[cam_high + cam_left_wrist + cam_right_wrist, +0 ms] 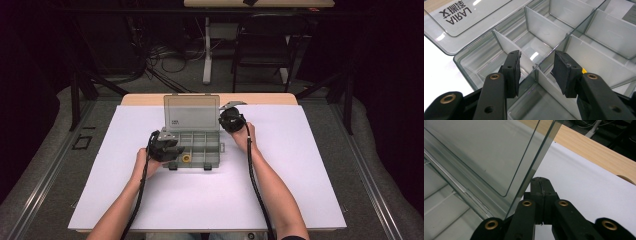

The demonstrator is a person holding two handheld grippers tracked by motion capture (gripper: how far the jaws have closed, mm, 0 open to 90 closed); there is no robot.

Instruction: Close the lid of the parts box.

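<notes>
Organizer box (192,142), lid up, mid-tabletop (300,165). Left tool (537,66): jaws parted, empty, over the box's front-left compartments, straddling a divider (506,47); yellow piece (186,158) just right of it (nearer hand). Right tool (541,195): jaws closed together, empty, beside the lid's (486,152) right edge.

Each claw (537,67) is black, with brass-coloured screws at the jaw pivots. A black cable (256,187) trails from each. The forearms are bare.
</notes>
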